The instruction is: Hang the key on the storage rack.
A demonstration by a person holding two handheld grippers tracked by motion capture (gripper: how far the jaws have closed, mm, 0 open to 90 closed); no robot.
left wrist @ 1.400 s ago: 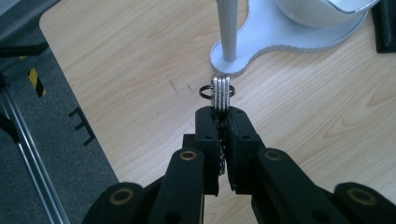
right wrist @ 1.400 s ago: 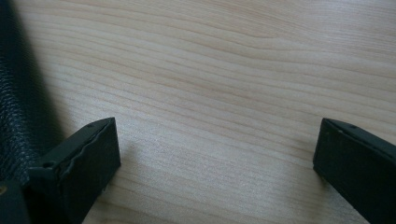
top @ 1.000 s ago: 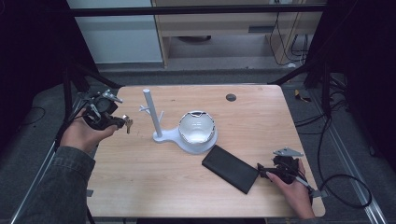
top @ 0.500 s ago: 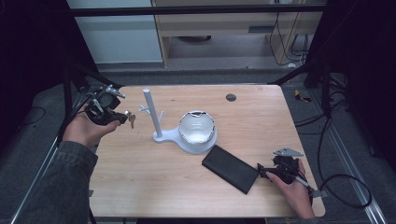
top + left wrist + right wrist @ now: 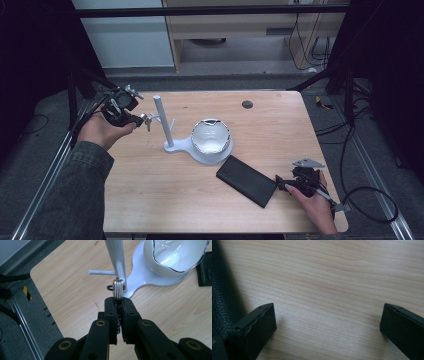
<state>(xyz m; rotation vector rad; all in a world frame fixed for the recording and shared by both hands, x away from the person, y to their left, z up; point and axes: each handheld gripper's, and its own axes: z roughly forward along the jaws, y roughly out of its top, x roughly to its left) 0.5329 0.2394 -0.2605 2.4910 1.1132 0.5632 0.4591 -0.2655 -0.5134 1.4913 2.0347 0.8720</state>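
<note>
Jaws pinching key ring (image 5: 118, 288), peg (image 5: 120, 271) touching

L side: white post (image 5: 162, 122) w/ side pegs (image 5: 101, 272) stands right ahead of key ring (image 5: 118, 288), ring just at peg tip | centre: bowl (image 5: 211, 136) on white base blocks desk (image 5: 280, 125) middle | R side: black wallet (image 5: 246, 180) just beside right gripper (image 5: 282, 183), bare wood btw its fingers (image 5: 258, 326) | far R desk half free.
</note>
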